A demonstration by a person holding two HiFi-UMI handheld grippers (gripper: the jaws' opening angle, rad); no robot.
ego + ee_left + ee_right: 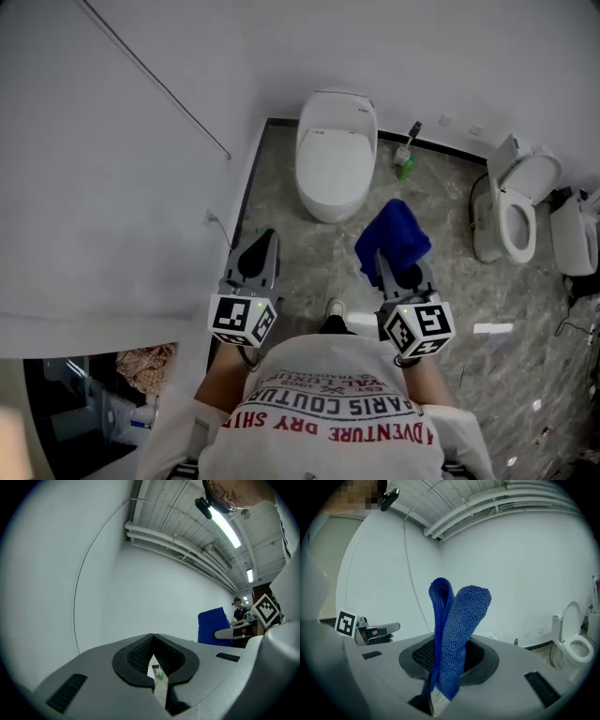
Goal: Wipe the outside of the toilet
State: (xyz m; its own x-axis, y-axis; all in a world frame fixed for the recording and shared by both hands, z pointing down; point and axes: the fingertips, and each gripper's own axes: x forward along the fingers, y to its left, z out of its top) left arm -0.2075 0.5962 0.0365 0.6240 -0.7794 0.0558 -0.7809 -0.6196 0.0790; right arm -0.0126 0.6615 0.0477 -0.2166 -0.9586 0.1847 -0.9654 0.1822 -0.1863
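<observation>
Right hand-held gripper (382,261) clamps blue cloth (395,236) near closed-lid toilet (336,155); left hand-held gripper (267,240) closed, empty.

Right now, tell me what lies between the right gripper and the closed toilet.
Only the blue cloth in the right gripper, then bare floor, per the head view.

The left gripper (153,641) fills the lower frame, its black-padded jaws together at the tips with nothing between them. Behind it is a white wall (154,588), with a thin cable (75,606) arcing down the left side. At centre right a blue cloth (213,626) stands up from the right gripper (225,633). Pipes (178,543) and a strip light (227,527) cross the upper right.
</observation>
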